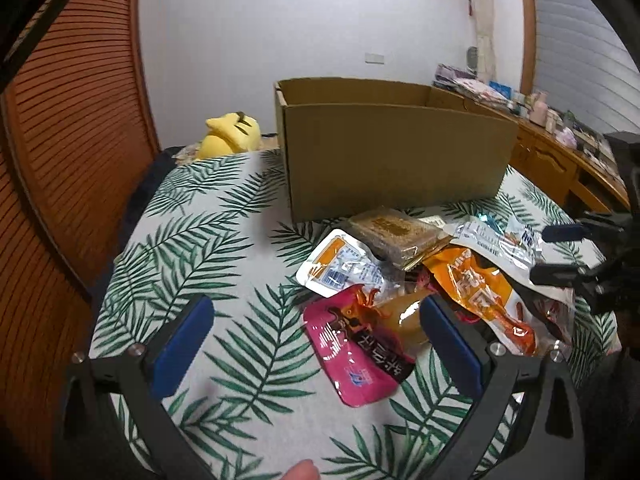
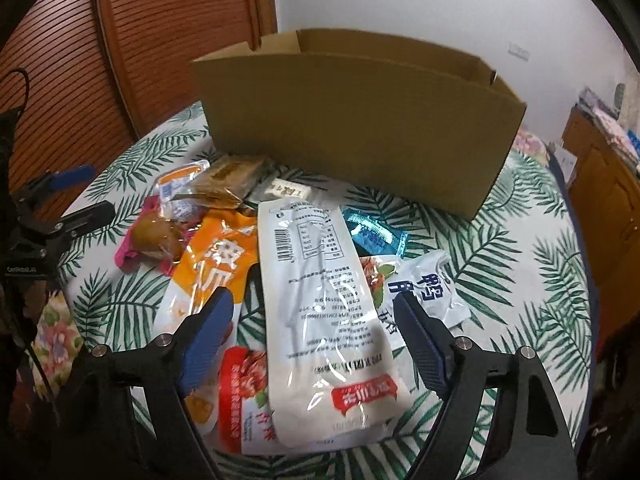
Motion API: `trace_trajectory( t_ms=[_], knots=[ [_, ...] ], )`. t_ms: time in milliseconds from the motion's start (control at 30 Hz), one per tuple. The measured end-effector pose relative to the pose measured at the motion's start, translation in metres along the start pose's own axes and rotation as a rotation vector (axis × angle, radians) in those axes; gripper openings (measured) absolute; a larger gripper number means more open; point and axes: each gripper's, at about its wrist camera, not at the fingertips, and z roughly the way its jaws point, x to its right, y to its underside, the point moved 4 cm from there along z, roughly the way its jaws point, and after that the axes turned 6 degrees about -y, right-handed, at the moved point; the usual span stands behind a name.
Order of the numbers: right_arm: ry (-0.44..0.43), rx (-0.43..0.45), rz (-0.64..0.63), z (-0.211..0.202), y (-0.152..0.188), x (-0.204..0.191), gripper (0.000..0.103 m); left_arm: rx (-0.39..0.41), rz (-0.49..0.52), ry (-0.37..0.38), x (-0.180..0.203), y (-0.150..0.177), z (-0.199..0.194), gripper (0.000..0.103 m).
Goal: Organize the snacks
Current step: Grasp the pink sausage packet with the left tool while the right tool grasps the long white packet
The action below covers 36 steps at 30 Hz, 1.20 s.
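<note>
1. The right hand-held gripper (image 2: 312, 344), jaws wide and holding nothing, straddles the long white packet (image 2: 320, 312); closing across its middle seems best.
2. The left hand-held gripper (image 1: 316, 344), equally wide and empty, frames the pink packet (image 1: 356, 352).
3. The cardboard box (image 2: 352, 128) stands just behind the pile.
4. The counter (image 1: 192, 240) wears a leaf-print cloth; a wooden louvred door (image 1: 72, 140) lies beyond.

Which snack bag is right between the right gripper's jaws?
The long white plastic packet with a barcode. It lies lengthwise between the open jaws of the right gripper; the orange packet sits off to the side.
</note>
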Motion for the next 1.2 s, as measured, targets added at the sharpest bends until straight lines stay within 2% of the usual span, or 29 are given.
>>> trace_trajectory(
  t_ms=[133, 267, 333, 500, 667, 867, 1100, 1133, 1200],
  knots=[
    [-0.02, -0.041, 0.005, 0.01, -0.004, 0.005, 0.082, -0.032, 0.064, 0.052, 0.003, -0.003, 0.009, 0.103],
    [-0.032, -0.074, 0.009, 0.019, -0.007, 0.008, 0.082, -0.036, 0.12, 0.14, 0.01, -0.008, 0.01, 0.103],
    [-0.043, -0.088, 0.002, 0.021, -0.008, 0.007, 0.081, -0.03, 0.16, 0.161, 0.015, -0.012, 0.008, 0.103],
    [-0.065, -0.112, -0.013, 0.024, -0.012, 0.005, 0.074, -0.048, 0.288, 0.247, 0.033, -0.02, 0.01, 0.102],
    [-0.053, -0.137, -0.022, 0.026, -0.011, 0.006, 0.071, -0.096, 0.415, 0.279, 0.05, -0.019, 0.02, 0.085],
    [-0.049, -0.139, -0.02, 0.028, -0.009, 0.005, 0.072, -0.174, 0.541, 0.332, 0.065, -0.004, 0.037, 0.083],
    [-0.051, -0.146, -0.023, 0.032, -0.007, 0.004, 0.072, -0.199, 0.547, 0.335, 0.068, 0.0, 0.053, 0.083],
    [-0.054, -0.145, -0.02, 0.032, -0.008, 0.004, 0.072, -0.199, 0.542, 0.338, 0.067, 0.0, 0.053, 0.081],
    [-0.058, -0.146, -0.017, 0.032, -0.009, 0.006, 0.072, -0.191, 0.536, 0.341, 0.065, 0.0, 0.052, 0.07]
  ],
)
